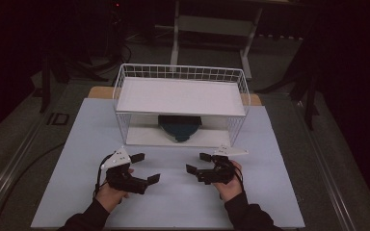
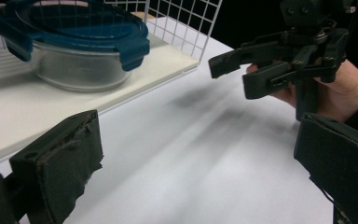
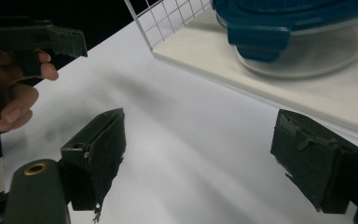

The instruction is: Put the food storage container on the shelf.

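One lidded glass container (image 1: 179, 127) ahead in one wire rack (image 1: 125, 91), my left gripper (image 1: 146, 168) and right gripper (image 1: 196, 163) both wide open, empty, touching nothing

The glass container (image 2: 77, 56) is a round, clear bowl closed with a dark blue lid (image 2: 74, 23) whose clip tabs are folded down over its rim. It stands upright on the lower white board (image 2: 135, 74) of the wire shelf (image 1: 180, 103), under the upper tray, roughly at the middle of that board. It lies ahead of both pairs of jaws and apart from them, between their two lines of reach, with bare desk (image 1: 173, 192) separating it from them. Nothing sits between either pair of jaws.
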### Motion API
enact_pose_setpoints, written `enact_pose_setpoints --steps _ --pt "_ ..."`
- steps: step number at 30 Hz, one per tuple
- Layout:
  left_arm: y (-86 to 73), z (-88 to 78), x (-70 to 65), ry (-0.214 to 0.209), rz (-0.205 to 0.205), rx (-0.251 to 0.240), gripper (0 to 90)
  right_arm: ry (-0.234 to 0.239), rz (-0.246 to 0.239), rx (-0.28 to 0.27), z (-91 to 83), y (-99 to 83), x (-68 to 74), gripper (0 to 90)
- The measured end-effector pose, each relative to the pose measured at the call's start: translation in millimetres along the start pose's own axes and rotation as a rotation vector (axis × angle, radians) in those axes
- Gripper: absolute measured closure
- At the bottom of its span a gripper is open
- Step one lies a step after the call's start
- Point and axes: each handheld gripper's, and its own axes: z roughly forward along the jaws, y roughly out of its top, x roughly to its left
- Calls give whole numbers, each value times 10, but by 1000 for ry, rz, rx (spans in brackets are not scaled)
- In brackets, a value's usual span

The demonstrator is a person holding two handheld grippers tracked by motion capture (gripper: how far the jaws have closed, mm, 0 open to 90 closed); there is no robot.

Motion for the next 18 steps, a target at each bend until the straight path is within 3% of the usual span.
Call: enact_pose_setpoints --steps 1,6,18 --pt "-16 8 -9 -4 6 1 15 -10 -21 5 -50 -47 -5 172" --pt "-28 21 -8 -4 14 12 15 -26 -23 -4 -126 -124 -42 173" --pt "-39 13 -8 -1 51 3 15 -76 17 -23 -266 -220 -196 183"
